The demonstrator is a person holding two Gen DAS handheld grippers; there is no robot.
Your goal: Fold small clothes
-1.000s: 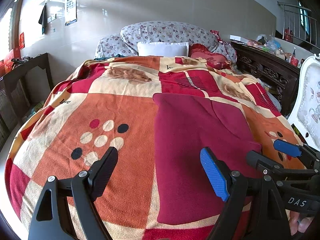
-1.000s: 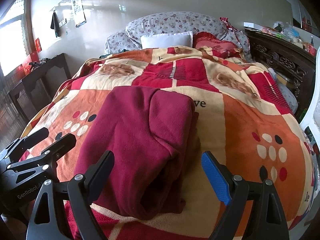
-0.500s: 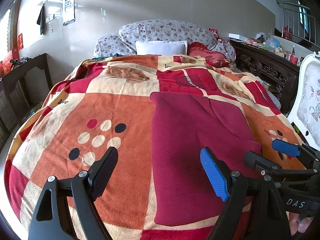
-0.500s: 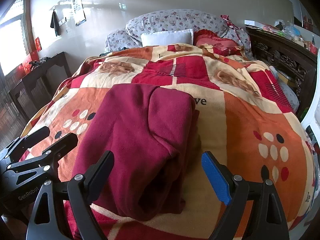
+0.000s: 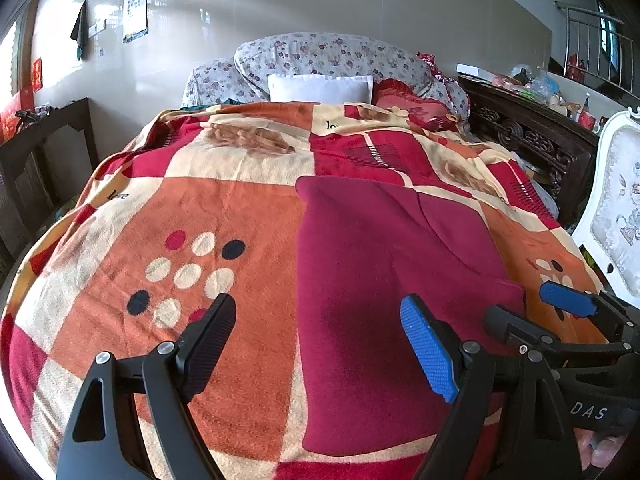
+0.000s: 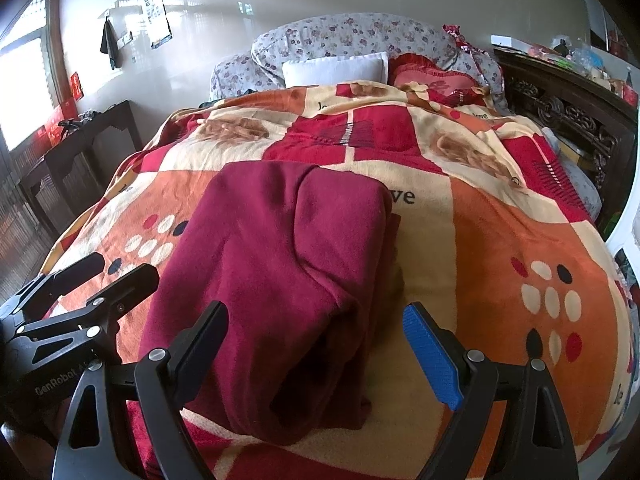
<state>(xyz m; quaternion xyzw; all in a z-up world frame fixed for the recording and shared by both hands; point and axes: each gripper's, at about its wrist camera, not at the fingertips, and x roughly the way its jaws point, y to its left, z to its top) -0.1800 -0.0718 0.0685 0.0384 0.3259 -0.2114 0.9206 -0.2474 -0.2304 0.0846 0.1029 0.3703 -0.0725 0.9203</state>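
Observation:
A dark red garment (image 5: 384,248) lies folded lengthwise on the patterned blanket; in the right wrist view the garment (image 6: 272,280) shows a folded-over layer on its right side. My left gripper (image 5: 320,344) is open and empty above the garment's near left edge. My right gripper (image 6: 316,344) is open and empty above the garment's near right end. The right gripper also shows in the left wrist view (image 5: 532,312), and the left gripper shows in the right wrist view (image 6: 108,272).
The orange, red and cream blanket (image 5: 224,216) covers the bed. Pillows (image 5: 320,88) lie at the head. A dark carved cabinet (image 5: 532,140) and a white chair (image 5: 616,208) stand on the right; a dark side table (image 6: 80,144) stands on the left.
Both grippers have stayed open and nearly still, drifting only slightly relative to the bed. The garment has not moved.

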